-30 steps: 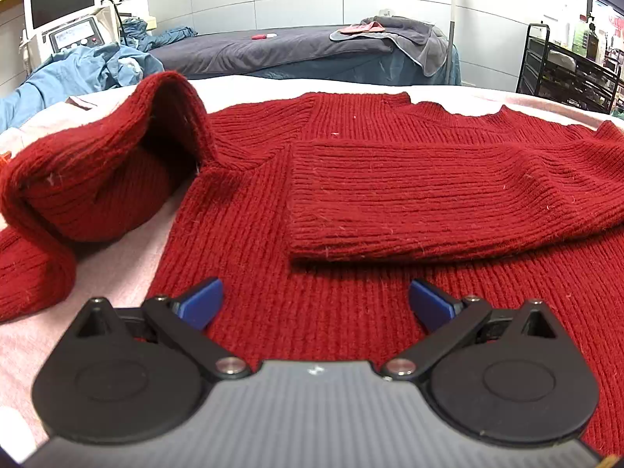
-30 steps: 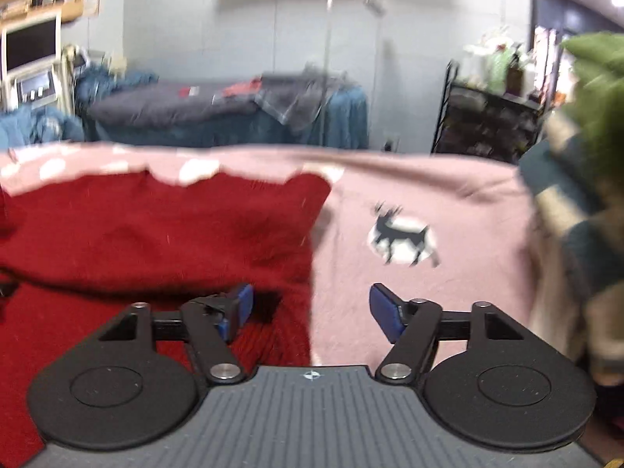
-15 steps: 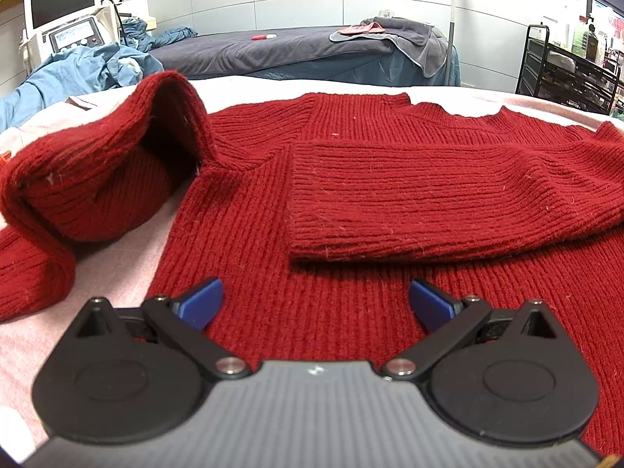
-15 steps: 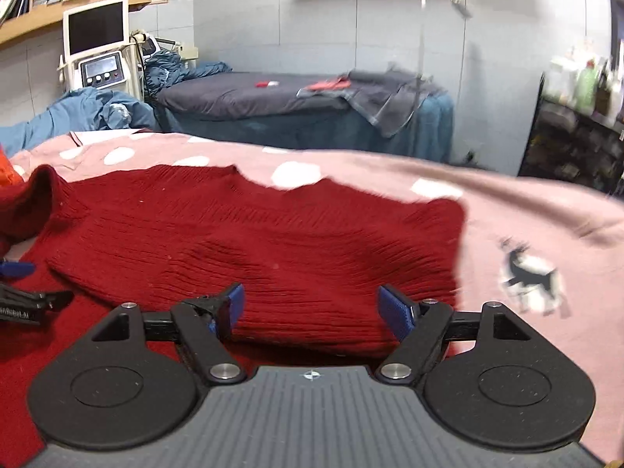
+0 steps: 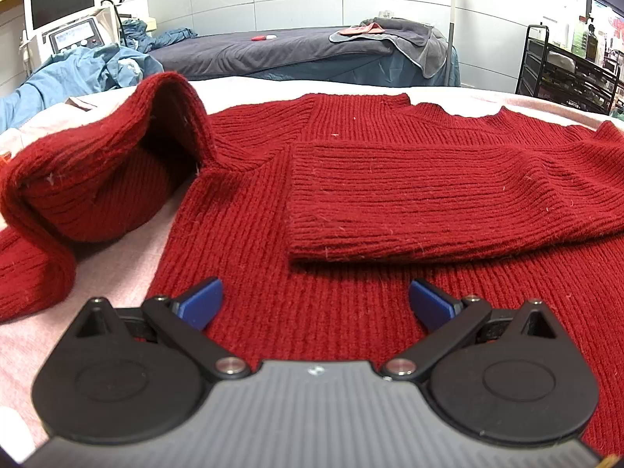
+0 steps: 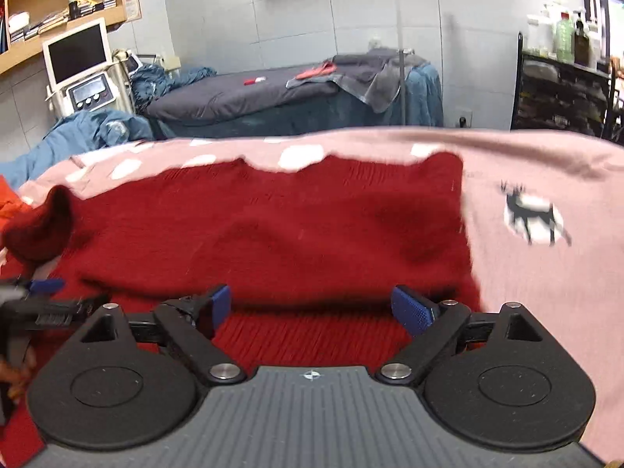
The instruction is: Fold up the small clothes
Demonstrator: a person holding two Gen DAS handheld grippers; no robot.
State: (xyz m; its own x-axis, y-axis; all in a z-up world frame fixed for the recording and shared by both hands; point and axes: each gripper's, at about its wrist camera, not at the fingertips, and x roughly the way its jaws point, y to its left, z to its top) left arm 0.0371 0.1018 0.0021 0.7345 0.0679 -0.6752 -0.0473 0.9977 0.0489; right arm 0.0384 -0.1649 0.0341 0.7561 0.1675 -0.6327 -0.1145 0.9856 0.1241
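Red sweater [image 5: 351, 202]: spread flat mid-frame on pink blanket [image 6: 546, 273], one sleeve [image 5: 448, 210] folded across it.
Left gripper [image 5: 316, 302]: jaws apart, empty, over the hem.
Right gripper [image 6: 310, 308]: jaws apart, empty.

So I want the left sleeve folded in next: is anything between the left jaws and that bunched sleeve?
Nothing visible blocks it. The left gripper is open above the sweater body, and the bunched sleeve lies to its left, with only pink cloth between.

Two low wrist views close above the red sweater [image 5: 351, 202], facing the far bed [image 6: 249, 97]; both shared
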